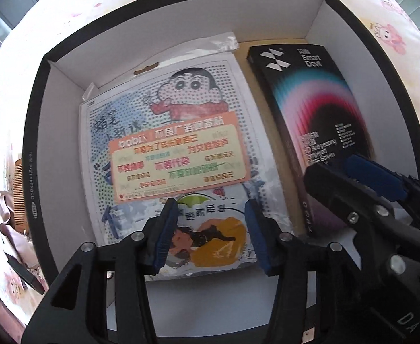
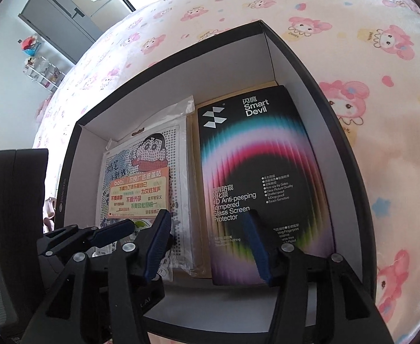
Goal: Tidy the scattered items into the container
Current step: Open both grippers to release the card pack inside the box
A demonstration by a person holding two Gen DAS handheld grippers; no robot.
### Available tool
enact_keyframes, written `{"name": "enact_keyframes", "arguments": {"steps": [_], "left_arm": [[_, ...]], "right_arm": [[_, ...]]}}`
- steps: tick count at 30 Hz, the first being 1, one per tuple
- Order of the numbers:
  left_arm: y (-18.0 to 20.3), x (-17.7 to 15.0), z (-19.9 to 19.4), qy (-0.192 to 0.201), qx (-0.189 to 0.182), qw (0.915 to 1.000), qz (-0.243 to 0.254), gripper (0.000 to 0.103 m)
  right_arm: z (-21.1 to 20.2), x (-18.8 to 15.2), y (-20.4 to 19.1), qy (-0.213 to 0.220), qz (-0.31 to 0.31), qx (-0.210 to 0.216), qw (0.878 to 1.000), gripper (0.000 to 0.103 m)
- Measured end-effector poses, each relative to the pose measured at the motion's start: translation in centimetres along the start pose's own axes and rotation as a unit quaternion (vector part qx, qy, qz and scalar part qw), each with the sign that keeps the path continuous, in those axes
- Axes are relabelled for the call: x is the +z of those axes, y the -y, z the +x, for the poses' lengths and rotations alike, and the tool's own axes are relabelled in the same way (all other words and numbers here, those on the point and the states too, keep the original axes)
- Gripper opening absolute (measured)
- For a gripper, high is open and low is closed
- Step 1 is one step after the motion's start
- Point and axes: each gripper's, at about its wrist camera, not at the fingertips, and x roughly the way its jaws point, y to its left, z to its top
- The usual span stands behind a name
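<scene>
A black box with white inner walls [image 1: 52,132] [image 2: 270,66] sits on a bedsheet. Inside lie a cartoon dot-pattern sheet in a plastic sleeve [image 1: 181,91] [image 2: 149,154], an orange sticker card [image 1: 178,154] [image 2: 138,192] on top of it, a small cartoon packet [image 1: 213,238], and a black Smart Devil screen protector box [image 1: 316,106] [image 2: 256,172]. My left gripper [image 1: 211,235] is open, its fingers on either side of the small packet. My right gripper [image 2: 207,246] is open and empty over the near end of the protector box; it also shows in the left wrist view [image 1: 359,177].
The white bedsheet with pink cartoon prints [image 2: 353,57] surrounds the box. A wooden comb [image 1: 19,195] and a dark flat object [image 1: 23,272] lie outside the box's left wall. A grey cabinet [image 2: 66,20] and a small shelf [image 2: 40,71] stand beyond the bed.
</scene>
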Motion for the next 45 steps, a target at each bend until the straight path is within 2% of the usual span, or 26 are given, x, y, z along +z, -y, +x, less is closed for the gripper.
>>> {"name": "enact_keyframes", "arguments": {"steps": [4, 8, 11, 13, 16, 18, 20, 23, 28, 30, 33, 36, 38, 42, 45], "left_arm": [[-3.1, -0.5, 0.1, -0.007, 0.003, 0.9992, -0.038, 0.05], [-5.2, -0.7, -0.7, 0.0, -0.054, 0.9958, -0.075, 0.047], [-4.3, -0.5, -1.6, 0.014, -0.074, 0.9954, -0.058, 0.048], [-2.8, -0.5, -1.8, 0.012, -0.084, 0.9957, -0.037, 0.047], [-0.4, -0.7, -1.1, 0.003, -0.075, 0.9972, -0.001, 0.05], [1.1, -1.4, -0.6, -0.003, -0.08, 0.9967, 0.015, 0.053], [2.0, -1.6, -0.6, 0.005, -0.07, 0.9972, 0.028, 0.058], [2.5, -1.4, -0.3, 0.004, -0.03, 0.999, 0.032, 0.06], [1.2, -1.3, -0.2, -0.003, 0.001, 1.0, 0.008, 0.063], [0.0, -1.5, -0.2, -0.007, -0.001, 0.9999, -0.009, 0.063], [-2.0, -2.0, -0.6, -0.007, -0.034, 0.9984, -0.044, 0.061], [-3.7, -2.1, -1.6, 0.012, -0.099, 0.992, -0.078, 0.058], [-4.6, -1.6, -2.2, 0.024, -0.116, 0.9881, -0.099, 0.051], [-4.9, 0.3, -2.5, 0.037, -0.091, 0.9899, -0.102, 0.046], [-4.0, 1.6, -2.0, 0.035, -0.082, 0.9904, -0.106, 0.044]], "right_arm": [[0.0, -0.3, -0.3, -0.001, -0.008, -0.002, 1.0, 0.051], [0.3, -0.6, -1.0, -0.005, -0.018, -0.001, 1.0, 0.05], [-0.2, -0.6, -0.8, 0.006, -0.005, 0.005, 1.0, 0.05], [-0.7, -0.5, -0.6, 0.017, -0.003, -0.006, 1.0, 0.051], [-0.2, -0.3, -0.4, 0.01, -0.006, -0.038, 0.999, 0.058], [0.4, -0.2, 0.0, -0.015, -0.004, -0.027, 1.0, 0.059], [0.2, 0.1, 0.4, -0.014, 0.008, -0.017, 1.0, 0.059], [-0.1, 0.2, 0.6, -0.011, 0.022, -0.01, 1.0, 0.06], [0.1, 0.0, 0.3, -0.013, 0.012, -0.019, 1.0, 0.06], [0.1, 0.2, 0.5, -0.012, 0.014, -0.018, 1.0, 0.06], [0.3, 0.1, 0.4, -0.011, 0.01, -0.021, 1.0, 0.06], [0.4, -0.2, -0.2, -0.014, -0.002, -0.023, 1.0, 0.06], [0.6, -0.6, -0.9, -0.015, -0.017, -0.027, 0.999, 0.06], [1.1, -1.4, -2.7, -0.02, -0.059, -0.035, 0.997, 0.06], [1.7, -1.9, -4.4, -0.031, -0.098, -0.017, 0.995, 0.06]]}}
